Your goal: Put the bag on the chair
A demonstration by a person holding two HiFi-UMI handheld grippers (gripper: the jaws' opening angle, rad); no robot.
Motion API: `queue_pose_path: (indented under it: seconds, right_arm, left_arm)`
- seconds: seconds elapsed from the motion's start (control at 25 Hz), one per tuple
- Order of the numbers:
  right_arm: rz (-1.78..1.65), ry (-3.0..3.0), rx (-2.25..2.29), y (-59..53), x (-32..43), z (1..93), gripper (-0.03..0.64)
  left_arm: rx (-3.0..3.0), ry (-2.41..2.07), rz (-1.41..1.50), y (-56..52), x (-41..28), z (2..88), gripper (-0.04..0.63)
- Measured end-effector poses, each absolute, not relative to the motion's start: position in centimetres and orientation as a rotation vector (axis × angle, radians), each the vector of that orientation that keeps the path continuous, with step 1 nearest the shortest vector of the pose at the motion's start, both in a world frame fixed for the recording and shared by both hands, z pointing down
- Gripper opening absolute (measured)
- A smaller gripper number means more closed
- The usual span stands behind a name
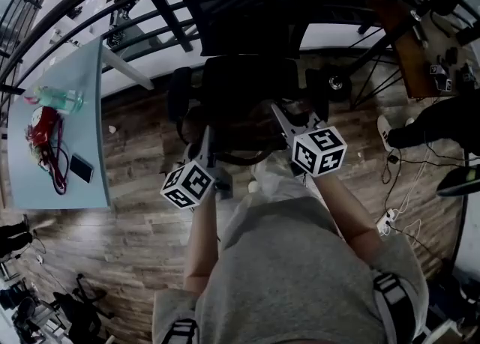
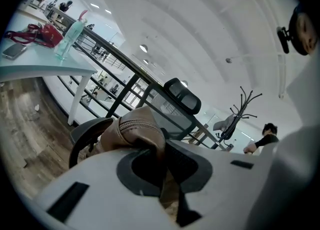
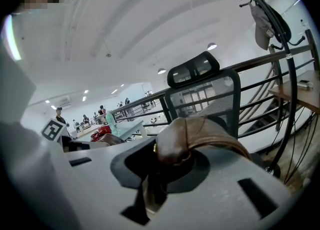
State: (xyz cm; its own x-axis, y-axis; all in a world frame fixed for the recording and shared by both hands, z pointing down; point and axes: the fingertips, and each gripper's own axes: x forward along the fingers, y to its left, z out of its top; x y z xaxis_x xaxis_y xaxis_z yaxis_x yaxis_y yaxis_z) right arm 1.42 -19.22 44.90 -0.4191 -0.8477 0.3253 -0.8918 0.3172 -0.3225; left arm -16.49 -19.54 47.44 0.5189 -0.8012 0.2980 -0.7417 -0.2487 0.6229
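A brown leather bag (image 1: 238,131) hangs between my two grippers, just in front of the seat of a black mesh office chair (image 1: 247,16). My left gripper (image 1: 204,139) is shut on the bag's left end, and its own view shows the zipped edge (image 2: 131,126) pinched in the jaws (image 2: 162,171). On the bag's right end my right gripper (image 1: 283,115) is shut, the folded leather and strap (image 3: 197,136) rising out of the jaws (image 3: 150,184). The chair's back (image 3: 202,91) and headrest (image 2: 182,95) stand right behind the bag. Much of the seat is hidden by it.
A pale blue table (image 1: 82,121) at the left carries a red bag (image 1: 43,129), a bottle (image 1: 58,99) and a phone (image 1: 82,168). A black railing (image 1: 150,5) runs behind the chair. A coat stand (image 3: 270,18), a wooden desk (image 1: 420,58) and floor cables (image 1: 397,200) are at the right.
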Motion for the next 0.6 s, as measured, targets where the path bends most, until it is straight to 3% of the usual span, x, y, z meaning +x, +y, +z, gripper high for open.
queue_pose_path:
  seconds: [0.6]
  right_arm:
    - [0.786, -2.369, 1.623, -28.8, 5.6, 52.8, 0.041]
  left_arm:
    - [1.966, -1.218, 0.025, -29.1, -12.1, 55.6, 0.026]
